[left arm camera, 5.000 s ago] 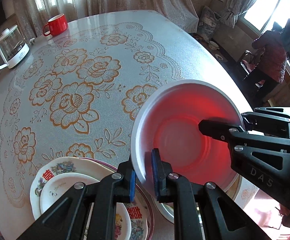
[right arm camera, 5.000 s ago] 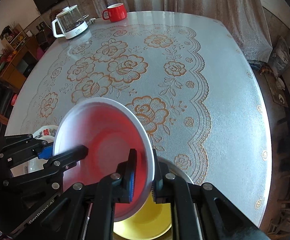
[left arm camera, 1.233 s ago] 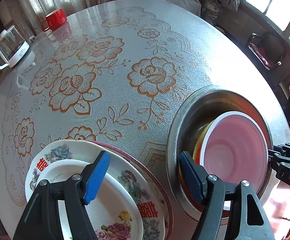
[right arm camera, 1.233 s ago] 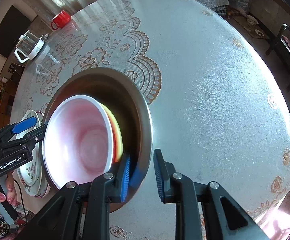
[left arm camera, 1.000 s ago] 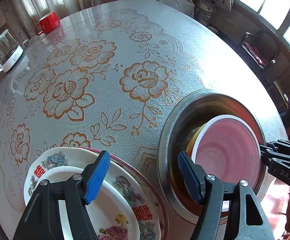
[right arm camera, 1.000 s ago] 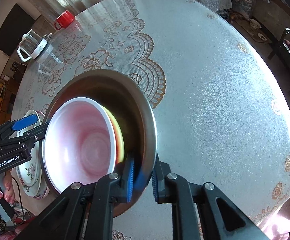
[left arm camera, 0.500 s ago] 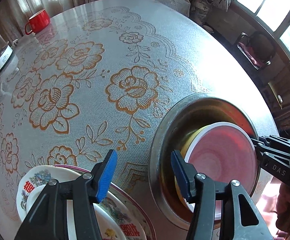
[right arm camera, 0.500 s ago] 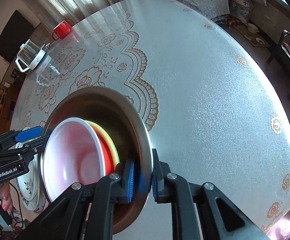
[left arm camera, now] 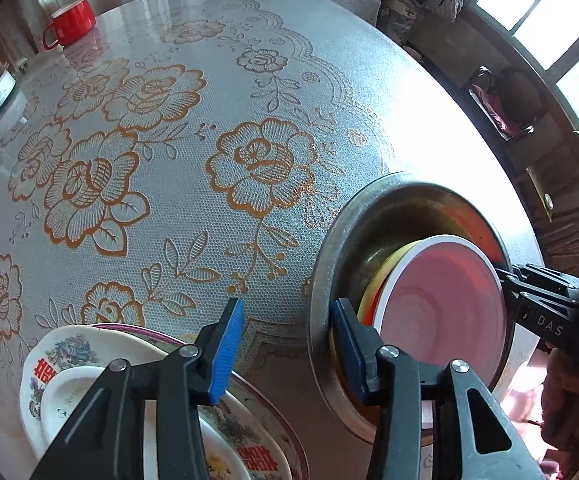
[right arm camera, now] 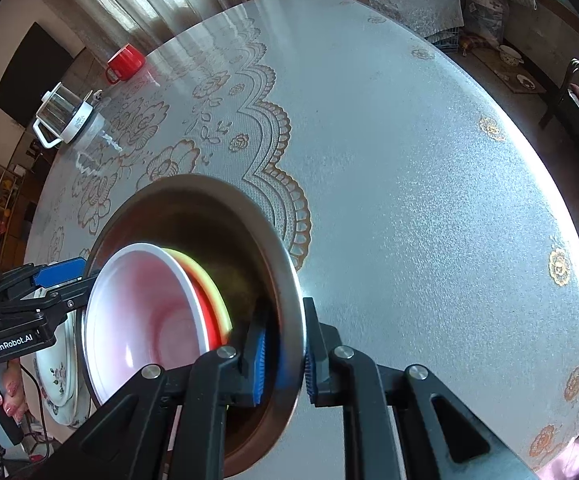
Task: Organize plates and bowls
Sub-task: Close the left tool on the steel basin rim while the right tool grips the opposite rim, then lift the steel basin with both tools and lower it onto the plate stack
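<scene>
The right tongs (right arm camera: 283, 354) are clamping the near rim of the steel basin (right arm camera: 289, 280). The left tongs (left arm camera: 285, 344) are closing, straddling the basin's opposite rim (left arm camera: 315, 320) without pressing it yet. Inside the basin a pink bowl (left arm camera: 445, 300) is sitting nested in a yellow bowl (right arm camera: 209, 276). Stacked floral plates (left arm camera: 69, 360) are lying beside it on the bench (right arm camera: 409, 160).

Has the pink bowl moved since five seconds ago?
Yes. The pink bowl was held up above the table; now it sits nested in the metal basin, beside the plates.
</scene>
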`<control>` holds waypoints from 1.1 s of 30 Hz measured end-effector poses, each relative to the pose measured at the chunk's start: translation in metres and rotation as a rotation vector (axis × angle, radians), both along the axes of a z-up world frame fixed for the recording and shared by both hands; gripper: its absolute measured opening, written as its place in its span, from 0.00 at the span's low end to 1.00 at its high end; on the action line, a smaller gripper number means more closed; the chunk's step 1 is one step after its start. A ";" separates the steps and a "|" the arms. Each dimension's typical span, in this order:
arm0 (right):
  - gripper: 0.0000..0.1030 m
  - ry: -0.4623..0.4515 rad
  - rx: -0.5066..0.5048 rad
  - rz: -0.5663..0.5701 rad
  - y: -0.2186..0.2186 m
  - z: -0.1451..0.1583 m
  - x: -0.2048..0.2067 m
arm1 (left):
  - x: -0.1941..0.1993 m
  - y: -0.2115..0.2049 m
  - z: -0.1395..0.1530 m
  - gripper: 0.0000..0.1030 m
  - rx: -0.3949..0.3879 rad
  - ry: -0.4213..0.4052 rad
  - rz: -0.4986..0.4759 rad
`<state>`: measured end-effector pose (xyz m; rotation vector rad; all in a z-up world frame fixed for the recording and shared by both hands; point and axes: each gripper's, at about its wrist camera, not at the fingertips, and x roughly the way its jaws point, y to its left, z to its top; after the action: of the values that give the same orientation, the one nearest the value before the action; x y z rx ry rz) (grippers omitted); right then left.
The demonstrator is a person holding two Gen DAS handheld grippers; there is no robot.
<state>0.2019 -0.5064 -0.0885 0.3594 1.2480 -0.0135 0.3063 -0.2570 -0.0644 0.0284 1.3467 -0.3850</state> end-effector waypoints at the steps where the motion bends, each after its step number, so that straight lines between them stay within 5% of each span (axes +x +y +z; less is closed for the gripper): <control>1: 0.13 0.001 0.005 0.002 -0.001 0.000 0.000 | 0.000 -0.002 -0.001 0.32 -0.018 0.015 0.005; 4: 0.13 0.004 0.017 0.005 -0.003 0.000 -0.002 | -0.004 -0.017 -0.008 0.14 0.003 0.031 -0.041; 10: 0.12 -0.019 0.026 -0.029 -0.015 0.001 -0.001 | 0.003 -0.025 -0.010 0.14 -0.024 0.008 -0.017; 12: 0.11 -0.024 0.039 -0.045 -0.019 0.000 0.000 | 0.004 -0.025 -0.011 0.19 -0.021 0.008 -0.001; 17: 0.12 -0.021 0.071 -0.049 -0.025 0.000 -0.003 | 0.005 -0.014 -0.012 0.56 0.007 -0.012 0.042; 21: 0.13 -0.021 0.071 -0.020 -0.027 -0.001 -0.006 | 0.000 -0.011 -0.015 0.58 0.011 -0.022 0.052; 24: 0.13 -0.017 0.079 -0.010 -0.028 -0.002 -0.007 | -0.006 -0.017 -0.010 0.49 0.017 -0.049 0.022; 26: 0.13 -0.008 0.085 -0.008 -0.028 -0.003 -0.007 | -0.009 -0.020 -0.008 0.34 0.003 -0.057 0.008; 33: 0.13 -0.001 0.082 0.019 -0.025 -0.004 -0.002 | -0.018 -0.032 -0.005 0.21 0.015 -0.093 -0.010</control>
<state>0.1999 -0.5313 -0.0920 0.4180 1.2538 0.0540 0.2885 -0.2888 -0.0692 0.0647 1.2580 -0.3781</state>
